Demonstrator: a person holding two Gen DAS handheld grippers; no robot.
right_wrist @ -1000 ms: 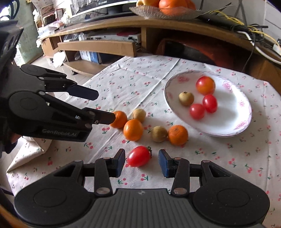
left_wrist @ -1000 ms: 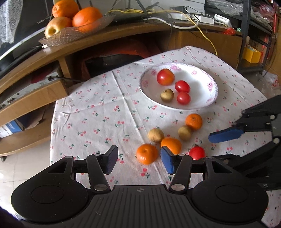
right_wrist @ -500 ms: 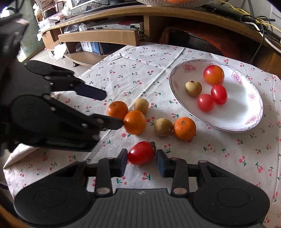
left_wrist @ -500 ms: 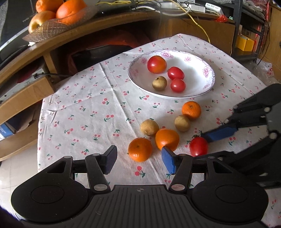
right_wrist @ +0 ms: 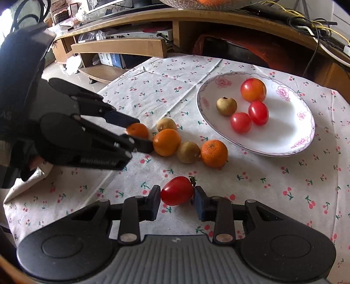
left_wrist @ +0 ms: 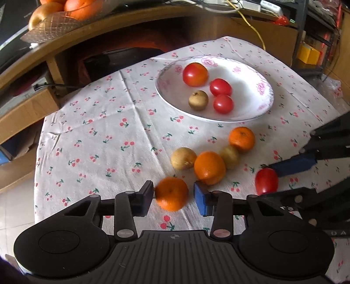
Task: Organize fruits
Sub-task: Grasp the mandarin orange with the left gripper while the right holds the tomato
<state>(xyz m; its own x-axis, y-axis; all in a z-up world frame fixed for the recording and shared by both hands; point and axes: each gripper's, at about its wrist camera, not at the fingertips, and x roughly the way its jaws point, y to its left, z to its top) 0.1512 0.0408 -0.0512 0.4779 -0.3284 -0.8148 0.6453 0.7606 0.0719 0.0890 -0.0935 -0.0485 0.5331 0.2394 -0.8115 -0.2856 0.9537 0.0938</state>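
Left gripper (left_wrist: 172, 197): jaws spread, one on either side of a small round orange mandarin (left_wrist: 171, 194) lying on the cloth. The left pad touches or nearly touches the fruit; a gap shows at the blue right pad. The fruit is blurred, so contact cannot be confirmed.

Right gripper (right_wrist: 177, 200): jaws narrowed about an oval red tomato with a green stem (right_wrist: 177, 190). Both pads sit at the fruit's sides; whether they press it firmly cannot be told. The tomato rests on the cloth at the near edge of the spread.

Beyond the left gripper, a larger orange mandarin (left_wrist: 209, 167) lies just right of and past the first. A round tan-brown fruit (left_wrist: 183, 158) touches it on the left, and a second tan-brown fruit (left_wrist: 229, 156) touches it on the right. A third orange mandarin (left_wrist: 241, 139) sits just beyond that one, nearest the dish.

A white ceramic bowl with pink flower print (left_wrist: 260, 87) stands at the far right of the white tablecloth with red cherry print (left_wrist: 98, 131). It holds one large red-orange tomato (left_wrist: 195, 74), two small red tomatoes (left_wrist: 220, 87), and one tan-brown fruit (left_wrist: 198, 100).

A glass dish of oranges (left_wrist: 63, 20) stands on the wooden shelf unit (left_wrist: 131, 17) at the far left.
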